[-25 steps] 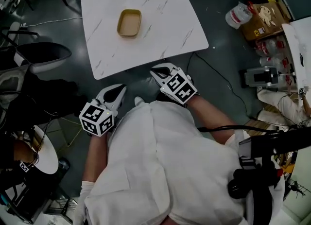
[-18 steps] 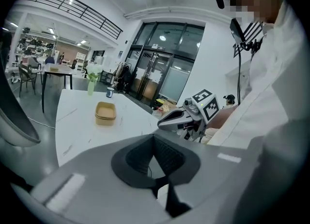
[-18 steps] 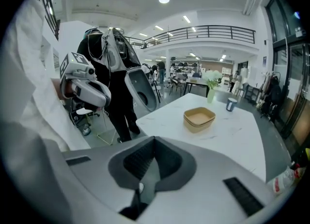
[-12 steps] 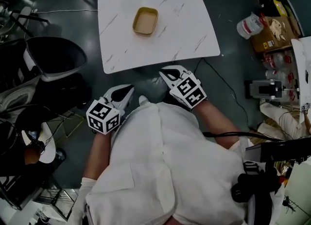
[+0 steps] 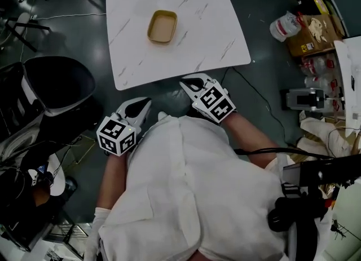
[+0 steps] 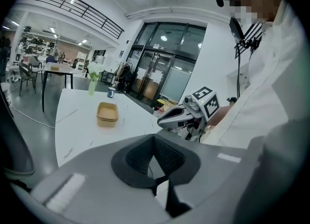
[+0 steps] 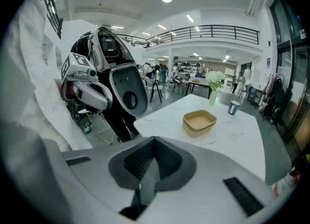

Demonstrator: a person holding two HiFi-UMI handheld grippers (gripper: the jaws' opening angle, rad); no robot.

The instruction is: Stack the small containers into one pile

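Over on the white table (image 5: pixel 214 34) the tan containers (image 5: pixel 162 26) look already nested into one pile, so with the left gripper (image 5: pixel 141 105) and right gripper (image 5: pixel 189 83) both pressed shut, empty and well short of the table, I'd just avoid bumping it.

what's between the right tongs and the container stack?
Nothing stands there: only bare marble table lies between the right tongs and the container stack. The head view shows it best; the right gripper view agrees.
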